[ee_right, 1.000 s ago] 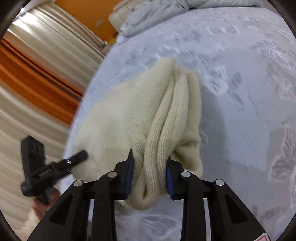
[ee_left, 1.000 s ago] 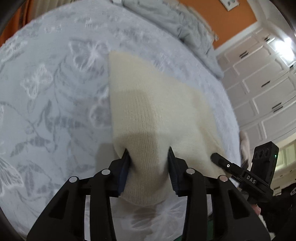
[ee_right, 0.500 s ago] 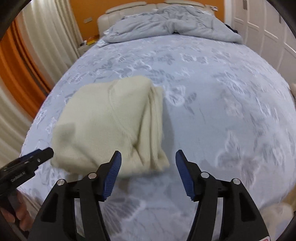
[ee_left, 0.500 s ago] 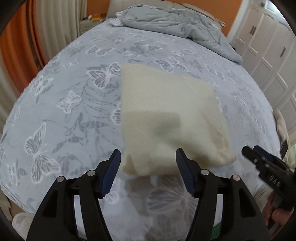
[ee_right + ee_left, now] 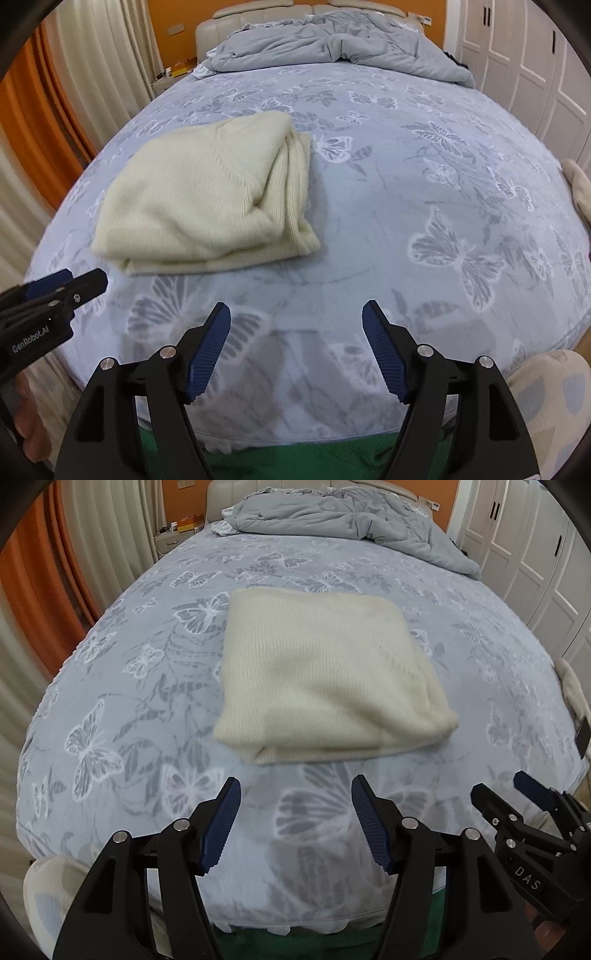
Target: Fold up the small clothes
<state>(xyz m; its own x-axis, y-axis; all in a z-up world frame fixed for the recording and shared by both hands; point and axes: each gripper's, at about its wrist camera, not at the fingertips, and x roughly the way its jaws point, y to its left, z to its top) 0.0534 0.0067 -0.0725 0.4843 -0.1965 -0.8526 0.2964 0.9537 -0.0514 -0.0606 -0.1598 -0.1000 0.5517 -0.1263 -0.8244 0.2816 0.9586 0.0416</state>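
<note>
Sweater folded on the bed

My left gripper (image 5: 295, 794) is spread and empty; my right gripper (image 5: 296, 317), jaws opening, is empty too; the sweater (image 5: 325, 675) lies just beyond, and its loose ribbed edge may slump open.

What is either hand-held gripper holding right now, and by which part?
Nothing. The left hand-held gripper is open; the right hand-held gripper is opening, empty. The folded cream knitted sweater lies free on the bed.

Folded cream knit garment (image 5: 207, 199) lying on the butterfly-patterned bed (image 5: 424, 177), toward its left edge. Right gripper (image 5: 296, 347) over the near edge, jaws opening, nothing between them. Left gripper (image 5: 55, 291) beside the garment's near-left corner. Crumpled grey duvet (image 5: 332, 48) at the far edge.
</note>
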